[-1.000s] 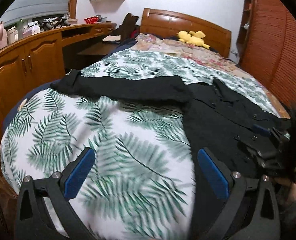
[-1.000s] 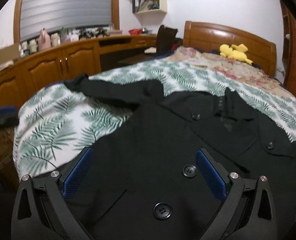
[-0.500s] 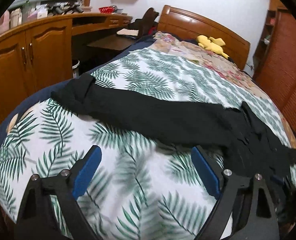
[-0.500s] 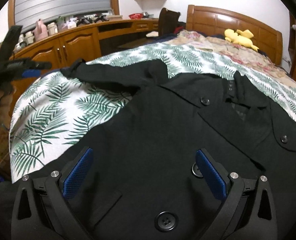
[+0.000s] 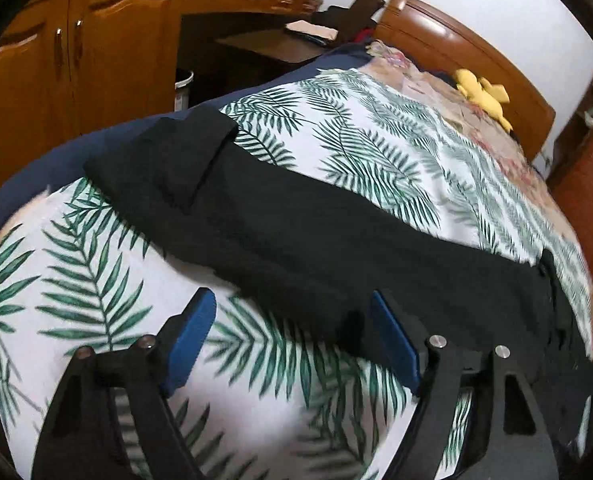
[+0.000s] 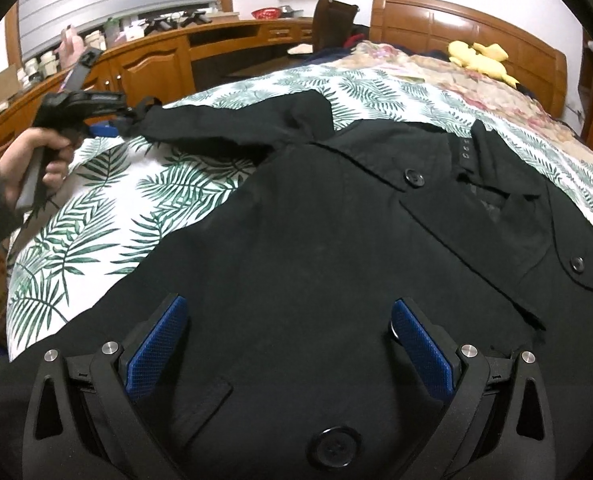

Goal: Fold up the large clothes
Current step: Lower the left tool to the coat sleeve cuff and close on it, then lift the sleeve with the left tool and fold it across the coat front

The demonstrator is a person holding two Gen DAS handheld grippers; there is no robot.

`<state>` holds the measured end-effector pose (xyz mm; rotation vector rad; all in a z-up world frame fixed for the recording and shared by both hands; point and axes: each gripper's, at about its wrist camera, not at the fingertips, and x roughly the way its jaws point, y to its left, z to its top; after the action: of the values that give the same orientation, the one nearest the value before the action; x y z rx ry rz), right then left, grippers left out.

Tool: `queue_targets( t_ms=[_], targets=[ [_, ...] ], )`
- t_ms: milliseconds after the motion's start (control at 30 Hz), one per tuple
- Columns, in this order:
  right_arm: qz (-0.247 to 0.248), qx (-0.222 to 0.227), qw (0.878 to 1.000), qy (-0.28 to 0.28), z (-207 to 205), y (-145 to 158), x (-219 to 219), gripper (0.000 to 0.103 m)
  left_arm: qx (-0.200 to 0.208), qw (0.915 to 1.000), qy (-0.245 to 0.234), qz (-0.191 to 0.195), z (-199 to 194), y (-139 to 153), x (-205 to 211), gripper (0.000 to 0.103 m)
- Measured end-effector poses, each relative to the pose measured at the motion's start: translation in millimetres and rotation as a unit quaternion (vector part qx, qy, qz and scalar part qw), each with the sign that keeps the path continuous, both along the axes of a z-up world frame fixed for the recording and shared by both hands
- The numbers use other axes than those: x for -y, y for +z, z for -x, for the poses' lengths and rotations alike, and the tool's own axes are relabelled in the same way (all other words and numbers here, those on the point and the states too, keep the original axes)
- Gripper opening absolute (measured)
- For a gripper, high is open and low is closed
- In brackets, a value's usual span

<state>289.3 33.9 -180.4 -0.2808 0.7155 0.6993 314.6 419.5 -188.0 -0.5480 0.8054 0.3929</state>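
Left claw: left claw hangs over the bed, blue pads apart, and its jaws have just been closing in; nothing is between them but leaf print, with the sleeve's lower edge lying just ahead of the pads.
Right claw: right claw sits low above the coat's front panel, pads spread wide, gripping nothing.
Garment: big black button-front coat of matte woven cloth lies face up, spread flat on the bed, collar toward the headboard, buttons showing down the front.
Sleeve: long black sleeve runs straight out sideways across the bedspread, its cuff at the near edge of the mattress.
Bed: white bedspread with green palm-leaf print, soft underneath, so anything pressed down will sink a little.
Hand: person's hand on the left claw's handle, seen from the right wrist view, right by the cuff end.
Handling, my read: soft and limp, a fair bit of weight for cloth, not slippery, nothing to break; it will drape and drag, not hold a shape.
Where to grab: I'd say the cuff or the sleeve's edge, pinching a single layer so the bedspread doesn't come up with it.
Step in hand: looks like the sleeve gets folded in over the body first; no fold made yet.
Background: yellow plush toy up by the wooden headboard, well clear.
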Motion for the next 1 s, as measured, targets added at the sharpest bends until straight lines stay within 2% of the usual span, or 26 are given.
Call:
queue_targets(
  t_ms=[133,167,233,300,333,367,400,533,700,867,1000],
  targets=[
    [0.009,0.002,1.0,0.005,1,-2,-4,0.103,-0.003,0.9995,0.015,0.027,-5,-7,-9,0.074],
    [0.009,0.003,1.0,0.005,1,-2,-5,0.103,-0.006,0.9993,0.016,0.033,-7,-10,-10,0.069],
    [0.009,0.003,1.0,0.006,2,-2,-4,0.103,-0.007,0.9991,0.013,0.04,-9,-13,-10,0.056],
    [0.005,0.003,1.0,0.006,2,-2,-3,0.103,-0.008,0.999,0.008,0.042,-12,-16,-9,0.028],
    [0.005,0.003,1.0,0.006,2,-1,-3,0.103,-0.007,0.9991,0.008,0.041,-10,-15,-9,0.021],
    [0.004,0.003,1.0,0.006,2,-1,-3,0.103,-0.004,0.9991,0.007,0.042,-10,-14,-8,0.007],
    [0.004,0.003,1.0,0.006,2,-1,-4,0.103,-0.004,0.9993,0.003,0.038,-12,-12,-6,0.002],
    [0.0,0.004,1.0,0.007,3,0,-4,0.103,0.0,1.0,-0.002,-0.001,-13,8,11,0.0],
    [-0.015,0.015,1.0,0.004,10,10,5,0.103,0.04,0.9978,-0.022,-0.047,-12,67,57,0.0],
    [-0.034,0.018,0.999,0.006,17,27,27,0.103,0.067,0.9892,-0.077,-0.105,-9,123,126,0.0],
    [-0.047,0.031,0.998,-0.007,23,42,52,0.103,0.085,0.9815,-0.117,-0.126,-1,149,177,0.0]
  ],
)
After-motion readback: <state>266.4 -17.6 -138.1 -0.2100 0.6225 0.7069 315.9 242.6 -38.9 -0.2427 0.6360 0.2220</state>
